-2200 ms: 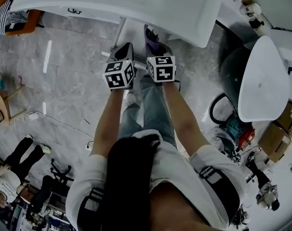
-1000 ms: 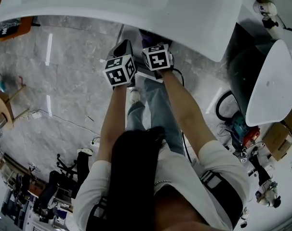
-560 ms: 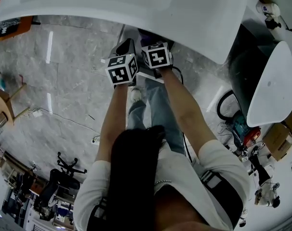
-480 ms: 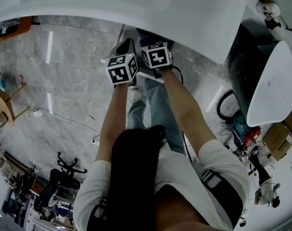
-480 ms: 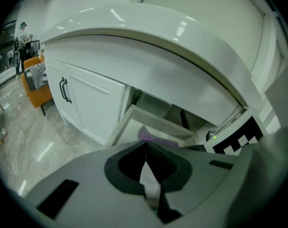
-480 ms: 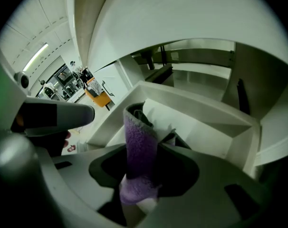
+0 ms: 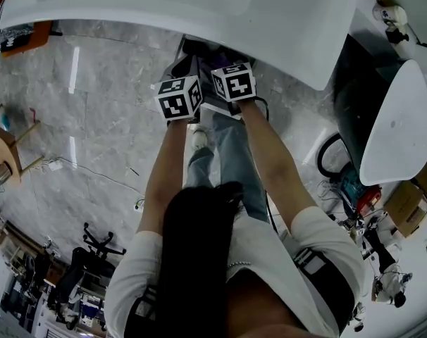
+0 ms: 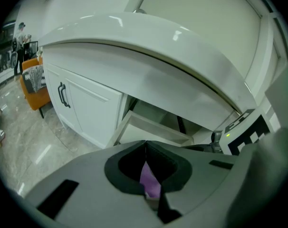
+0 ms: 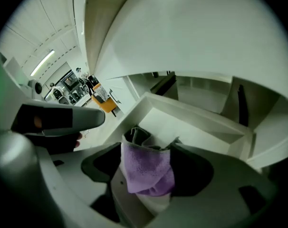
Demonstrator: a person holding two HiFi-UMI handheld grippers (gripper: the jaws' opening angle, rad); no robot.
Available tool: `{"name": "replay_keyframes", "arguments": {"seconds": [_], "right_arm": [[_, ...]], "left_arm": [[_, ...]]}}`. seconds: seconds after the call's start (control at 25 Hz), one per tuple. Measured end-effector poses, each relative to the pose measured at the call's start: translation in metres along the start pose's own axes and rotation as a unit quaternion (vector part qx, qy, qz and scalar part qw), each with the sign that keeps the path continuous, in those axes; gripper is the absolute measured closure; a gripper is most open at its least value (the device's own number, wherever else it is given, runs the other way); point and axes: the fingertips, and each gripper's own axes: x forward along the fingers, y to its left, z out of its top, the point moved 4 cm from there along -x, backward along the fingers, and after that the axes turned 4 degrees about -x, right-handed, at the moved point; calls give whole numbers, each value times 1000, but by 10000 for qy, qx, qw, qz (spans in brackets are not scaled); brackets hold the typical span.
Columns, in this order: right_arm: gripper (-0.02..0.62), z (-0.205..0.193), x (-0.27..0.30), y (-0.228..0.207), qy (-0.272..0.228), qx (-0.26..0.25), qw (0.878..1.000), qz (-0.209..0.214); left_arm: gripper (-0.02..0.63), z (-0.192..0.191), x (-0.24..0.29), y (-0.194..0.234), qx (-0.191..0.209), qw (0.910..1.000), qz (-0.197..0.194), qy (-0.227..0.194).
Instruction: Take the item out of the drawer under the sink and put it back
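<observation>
A purple cloth (image 9: pixel 148 170) hangs bunched between the jaws of my right gripper (image 9: pixel 153 144). Those jaws are opening and stand wide, so the cloth lies loose against them, above the open white drawer (image 9: pixel 196 127) under the sink counter (image 7: pixel 199 5). My left gripper (image 8: pixel 145 144) is shut, tips touching, with a sliver of purple showing in the slit behind them. It points at the same drawer (image 8: pixel 151 129). In the head view both marker cubes sit side by side at the counter's edge, with the cloth (image 7: pixel 201 67) just ahead of them.
White cabinet doors with a dark handle (image 8: pixel 62 95) stand left of the drawer. The counter overhangs both grippers closely. A grey marble floor (image 7: pixel 94 118) lies below. A white chair (image 7: pixel 393 118) and boxes (image 7: pixel 404 203) are on the right.
The right marker cube has shifted slightly right and toward me. More of the purple cloth now shows ahead of the cubes. The left cube has barely moved.
</observation>
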Motion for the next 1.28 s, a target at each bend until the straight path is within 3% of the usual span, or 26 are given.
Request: {"name": "replay_keyframes", "arguments": {"seconds": [0.36,0.8,1.28], "right_arm": [[282,19,-58,16,-579,-52,9982,147],[289,43,-142,53,-1254,-116,9918,-219],[542,49,-207,102,-1676,-364,9823,-760]], "left_arm": [[601,16,-31,-17,113,9995,-214,-199],[601,42,-105,-40,181,9952,-464,-839],[601,35,-169,-73,339,9903,-722,-1136]]}}
